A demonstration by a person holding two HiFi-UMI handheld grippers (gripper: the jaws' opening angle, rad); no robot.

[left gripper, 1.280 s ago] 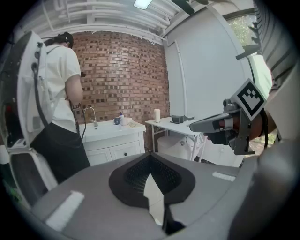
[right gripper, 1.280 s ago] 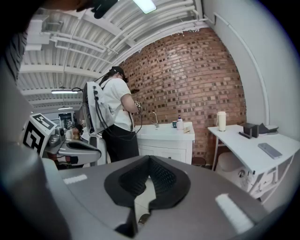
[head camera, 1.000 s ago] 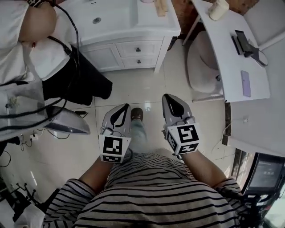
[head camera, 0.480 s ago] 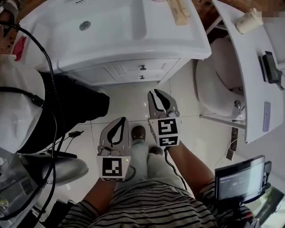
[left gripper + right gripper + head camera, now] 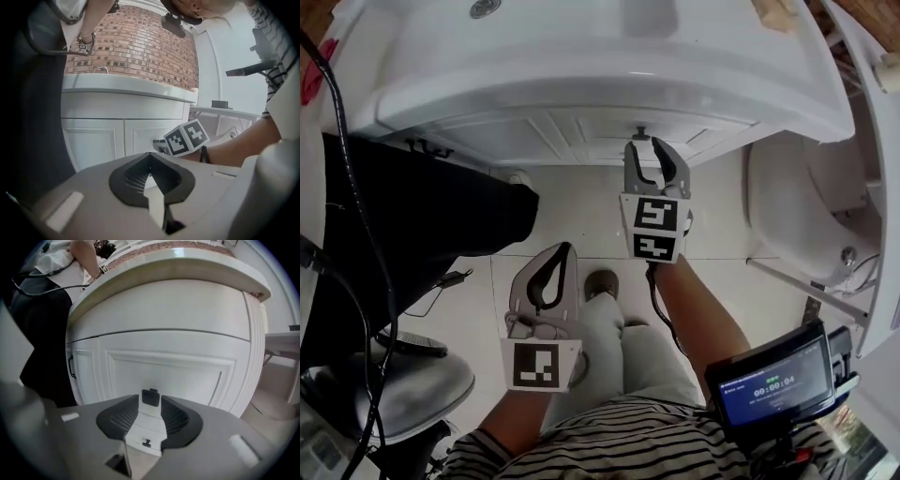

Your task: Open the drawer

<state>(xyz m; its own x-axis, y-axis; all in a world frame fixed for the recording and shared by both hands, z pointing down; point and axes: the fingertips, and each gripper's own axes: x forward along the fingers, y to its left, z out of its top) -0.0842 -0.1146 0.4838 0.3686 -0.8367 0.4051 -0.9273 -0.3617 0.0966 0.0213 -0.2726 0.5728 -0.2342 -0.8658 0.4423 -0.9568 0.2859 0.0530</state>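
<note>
A white vanity (image 5: 581,89) fills the top of the head view. Its top drawer (image 5: 164,376) carries a small dark knob (image 5: 640,132). My right gripper (image 5: 647,148) reaches up to the drawer front with its jaws opening. In the right gripper view the knob (image 5: 150,397) sits just ahead of the two fingertips, in line with the gap, and the pads do not press on it. A lower drawer's knob (image 5: 147,443) shows deeper in the gap. My left gripper (image 5: 555,267) hangs back over the floor, shut and empty, and its own view shows the fingertips (image 5: 150,157) meeting.
A person in black trousers (image 5: 422,216) stands close at the left of the vanity, with cables running down. A grey seat (image 5: 403,384) is at lower left, a toilet (image 5: 806,206) at right, and a small screen (image 5: 773,380) at lower right. A cabinet door handle (image 5: 71,366) lies left of the drawer.
Both grippers have moved forward and down toward the vanity, the right one much further. The right jaws have gone from shut to wide apart. The vanity now looms closer.
</note>
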